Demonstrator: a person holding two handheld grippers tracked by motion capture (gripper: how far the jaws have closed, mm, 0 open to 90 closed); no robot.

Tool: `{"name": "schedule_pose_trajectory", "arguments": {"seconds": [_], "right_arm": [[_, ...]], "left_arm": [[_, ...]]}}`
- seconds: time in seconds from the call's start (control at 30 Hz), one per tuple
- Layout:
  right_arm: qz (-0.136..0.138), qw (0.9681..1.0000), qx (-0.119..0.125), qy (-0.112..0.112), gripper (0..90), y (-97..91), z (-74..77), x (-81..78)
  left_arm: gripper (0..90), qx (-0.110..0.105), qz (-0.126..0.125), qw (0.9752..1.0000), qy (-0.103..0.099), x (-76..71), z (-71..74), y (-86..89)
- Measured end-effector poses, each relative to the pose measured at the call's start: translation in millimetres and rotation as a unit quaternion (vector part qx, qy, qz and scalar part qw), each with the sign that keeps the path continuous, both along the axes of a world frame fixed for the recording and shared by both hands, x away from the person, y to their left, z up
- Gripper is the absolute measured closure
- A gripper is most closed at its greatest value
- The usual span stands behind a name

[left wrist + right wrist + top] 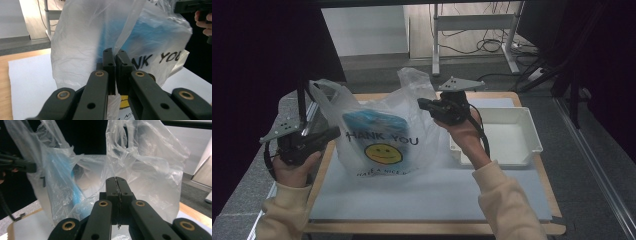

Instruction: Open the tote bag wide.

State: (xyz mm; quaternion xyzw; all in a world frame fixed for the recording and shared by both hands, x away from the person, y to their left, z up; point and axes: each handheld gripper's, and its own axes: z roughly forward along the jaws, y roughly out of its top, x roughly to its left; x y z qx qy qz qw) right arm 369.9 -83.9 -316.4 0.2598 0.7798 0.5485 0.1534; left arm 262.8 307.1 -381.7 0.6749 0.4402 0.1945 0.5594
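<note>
Left hand-held gripper (115, 56) and right hand-held gripper (117, 182) pinching plastic bag (382, 140), grey mat (422, 195), wooden table (432, 228), dim room.

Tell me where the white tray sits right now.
In the high view the white tray sits on the table's right side, just right of the plastic bag and behind the person's right forearm, below the right gripper.

Left gripper (329, 134) and right gripper (422, 104) are each pinching with jaws closed, hands raised apart.
</note>
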Motion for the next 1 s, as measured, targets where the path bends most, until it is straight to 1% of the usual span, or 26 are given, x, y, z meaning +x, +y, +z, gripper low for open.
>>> {"name": "schedule_pose_trajectory", "arguments": {"seconds": [0.13,0.33,0.43,0.47,0.6,0.63,0.73,0.9,1.0], "right_arm": [[0.013,0.9999,-0.003,0.002,89.3,0.5,-7.6,-10.6],[0.016,0.9998,-0.005,0.011,89.3,-5.6,-21.8,-17.9],[0.014,0.9998,-0.007,0.016,89.3,-10.4,-29.1,-18.1],[0.012,0.9997,-0.007,0.019,89.3,-11.5,-31.9,-18.2],[0.01,0.9995,-0.012,0.027,89.3,-14.0,-43.2,-17.9],[0.01,0.9994,-0.013,0.03,89.3,-14.4,-45.8,-17.7],[0.009,0.9992,-0.012,0.038,89.2,-14.8,-53.5,-16.8],[0.008,0.9989,-0.017,0.043,89.2,-14.4,-61.4,-16.0],[0.004,0.9987,-0.017,0.047,89.2,-15.4,-65.9,-14.5]], "left_arm": [[87.7,0.001,-0.001,1.0,0.006,-3.4,-6.3,1.6],[87.8,0.002,-0.003,0.9998,0.019,-2.7,-17.3,2.6],[88.0,0.003,-0.002,0.9997,0.025,-0.6,-22.3,1.3],[88.0,-0.001,0.0,0.9996,0.029,0.0,-24.4,0.0],[88.3,0.004,-0.002,0.9992,0.039,3.6,-31.9,-2.4],[88.3,0.003,0.0,0.9992,0.041,4.3,-33.3,-3.3],[88.4,0.002,0.002,0.999,0.044,5.6,-35.7,-3.7],[88.6,0.001,0.005,0.9988,0.048,6.4,-38.7,-2.6],[88.7,0.004,0.004,0.9986,0.052,8.2,-41.3,-1.4]]}}
